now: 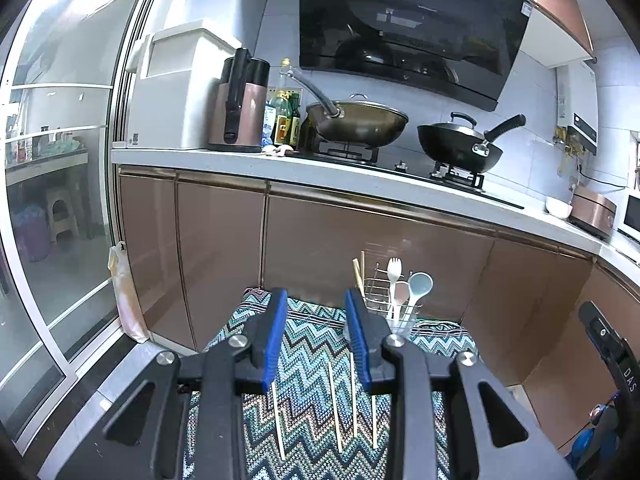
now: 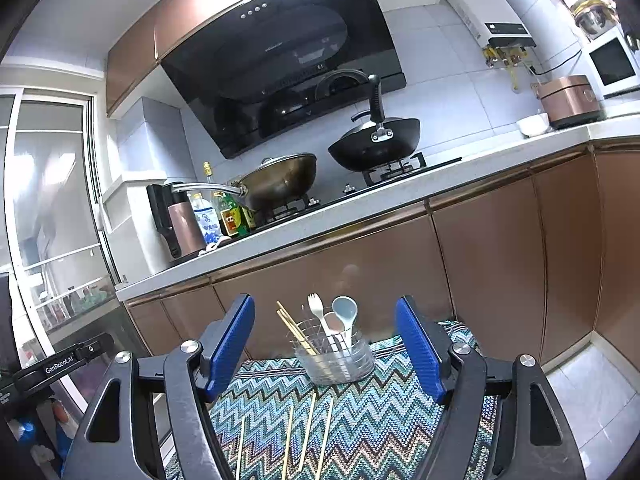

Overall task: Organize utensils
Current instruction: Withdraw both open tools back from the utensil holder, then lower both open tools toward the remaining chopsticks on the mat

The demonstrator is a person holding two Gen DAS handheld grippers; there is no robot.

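Several pale wooden chopsticks point(image 1: 334, 408) point(image 2: 308, 428) lie loose and roughly parallel on a zigzag-patterned mat point(image 1: 312, 344) point(image 2: 384, 412). At the mat's far end stands a clear utensil holder point(image 1: 400, 320) point(image 2: 336, 360). In it are a white spork point(image 2: 314, 304), a light blue spoon point(image 2: 346, 310), a beige spoon and a few chopsticks. My left gripper point(image 1: 315, 296) hovers over the loose chopsticks, its blue pads apart with nothing between them. My right gripper point(image 2: 324, 302) is open wide and faces the holder, and nothing touches its pads.
Brown cabinet doors point(image 1: 360, 248) rise directly behind the mat under a white counter point(image 1: 280, 162) carrying a stove, two woks point(image 2: 376, 144), bottles and a kettle. A glass sliding door point(image 1: 60, 160) is on the left. Tiled floor point(image 2: 592, 392) shows at the right.
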